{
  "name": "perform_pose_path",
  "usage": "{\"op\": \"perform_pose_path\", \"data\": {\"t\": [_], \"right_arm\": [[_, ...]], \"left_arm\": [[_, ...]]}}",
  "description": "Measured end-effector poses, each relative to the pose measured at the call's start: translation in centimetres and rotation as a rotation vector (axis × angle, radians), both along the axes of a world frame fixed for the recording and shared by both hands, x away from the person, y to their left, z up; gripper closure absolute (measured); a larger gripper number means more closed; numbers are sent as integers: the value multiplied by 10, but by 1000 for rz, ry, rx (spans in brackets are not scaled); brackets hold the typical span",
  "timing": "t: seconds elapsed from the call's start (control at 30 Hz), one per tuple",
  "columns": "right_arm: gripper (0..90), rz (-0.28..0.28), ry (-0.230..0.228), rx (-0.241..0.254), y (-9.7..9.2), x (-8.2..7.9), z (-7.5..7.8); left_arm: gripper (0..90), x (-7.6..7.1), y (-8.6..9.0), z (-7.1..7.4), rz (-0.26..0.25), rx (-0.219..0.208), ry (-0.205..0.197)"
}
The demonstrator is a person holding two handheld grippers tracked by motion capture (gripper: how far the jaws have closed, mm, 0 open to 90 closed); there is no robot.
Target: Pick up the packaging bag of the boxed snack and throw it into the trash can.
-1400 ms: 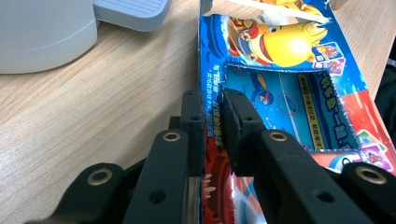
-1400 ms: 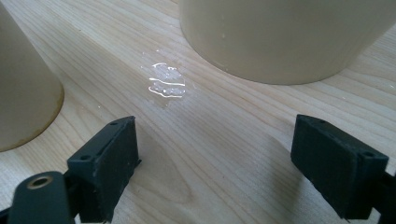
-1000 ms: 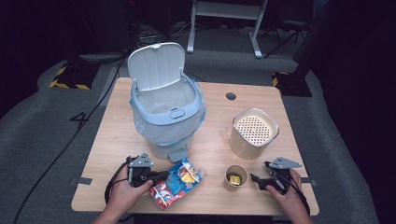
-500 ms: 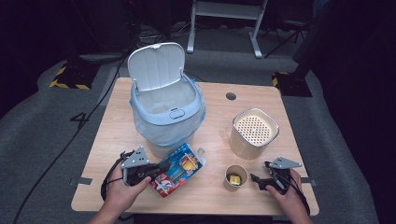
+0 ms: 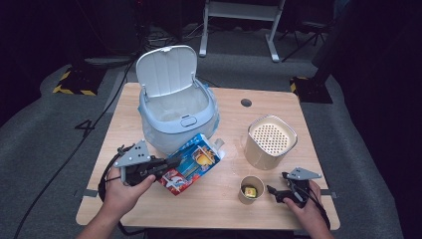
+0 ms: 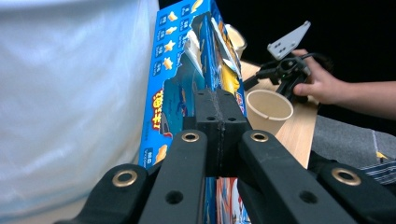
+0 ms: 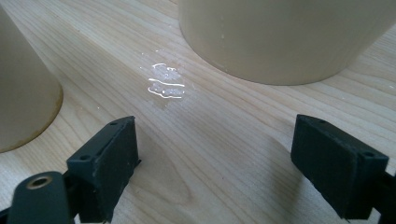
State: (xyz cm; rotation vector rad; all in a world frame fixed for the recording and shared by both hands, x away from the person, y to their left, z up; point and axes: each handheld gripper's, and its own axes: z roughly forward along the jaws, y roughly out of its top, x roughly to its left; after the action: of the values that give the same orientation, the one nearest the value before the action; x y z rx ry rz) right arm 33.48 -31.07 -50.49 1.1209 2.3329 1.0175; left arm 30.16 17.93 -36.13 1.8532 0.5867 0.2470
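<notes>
Black fingers [image 6: 219,135] of the left gripper [image 5: 166,165] are pressed tight together on the lower edge of a blue snack box [image 5: 191,163], pinching its cardboard. In the left gripper view the box [image 6: 187,74] rises straight up from the grip, its torn top flap open, with the pale side of the bin just beside it. From the high view the box is tilted, off the counter [image 5: 219,204], near the front edge and left of the middle, its upper end close against the bag-lined wall of the light blue bin [image 5: 176,117]. That bin stands toward the back left corner with its lid [image 5: 166,69] swung up.

Near the front right corner, the right gripper [image 5: 274,191] rests low over the wood, its fingers [image 7: 107,158] spread wide with nothing between them; bare counter [image 7: 215,154] and a small wet patch [image 7: 166,81] lie ahead of them. A small paper cup [image 5: 250,188] holding something yellow stands just beside that gripper, toward the middle of the front edge. Behind the cup, toward the right edge, stands a cream canister [image 5: 268,142] with a perforated top. A dark round hole [image 5: 246,102] marks the counter near the back edge.
</notes>
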Motion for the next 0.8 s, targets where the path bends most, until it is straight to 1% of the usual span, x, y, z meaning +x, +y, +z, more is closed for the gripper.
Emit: {"op": "perform_pose_path", "data": {"t": [0.03,0.07,0.17,0.2,0.23,0.27,0.33,0.37,0.4,0.43,0.47,0.5,0.53,0.57,0.6,0.67,0.7,0.77,0.8], "right_arm": [[148,-1,1,0,0,0,0],[148,-1,1,0,0,0,0],[147,-9,0,0,1,1,0],[147,-10,1,0,1,1,0],[147,-10,0,0,1,1,0],[147,-10,0,0,1,1,0],[147,-11,0,0,1,1,0],[147,-10,1,0,1,1,0],[147,-10,1,0,1,1,0],[147,-10,0,0,1,1,0],[147,-10,0,0,1,1,0],[147,-11,1,0,1,1,0],[147,-10,1,0,1,1,0],[147,-11,0,1,1,1,0],[147,-11,0,1,1,1,0],[147,-10,1,0,1,1,0],[147,-11,0,1,1,1,0],[147,-10,0,0,1,1,0],[147,-11,1,0,1,1,0]], "left_arm": [[899,2,1,7,-15,-9,-10],[899,2,1,7,-15,-9,-10],[899,5,2,16,-32,-21,-19],[899,5,3,20,-35,-25,-25],[899,5,4,29,-39,-33,-41],[899,5,4,29,-39,-33,-41],[899,5,5,37,-42,-45,-60],[899,6,6,45,-51,-56,-71],[899,6,6,45,-51,-56,-71],[899,8,7,53,-57,-78,-80],[898,8,7,53,-57,-78,-80],[899,9,8,57,-58,-86,-87],[898,12,9,64,-55,-100,-102],[899,13,9,67,-49,-103,-114],[899,13,9,67,-49,-103,-114],[899,14,10,74,-41,-115,-127],[899,16,9,80,-30,-125,-146],[898,18,9,85,-22,-131,-157],[898,19,9,87,-20,-140,-160]]}}
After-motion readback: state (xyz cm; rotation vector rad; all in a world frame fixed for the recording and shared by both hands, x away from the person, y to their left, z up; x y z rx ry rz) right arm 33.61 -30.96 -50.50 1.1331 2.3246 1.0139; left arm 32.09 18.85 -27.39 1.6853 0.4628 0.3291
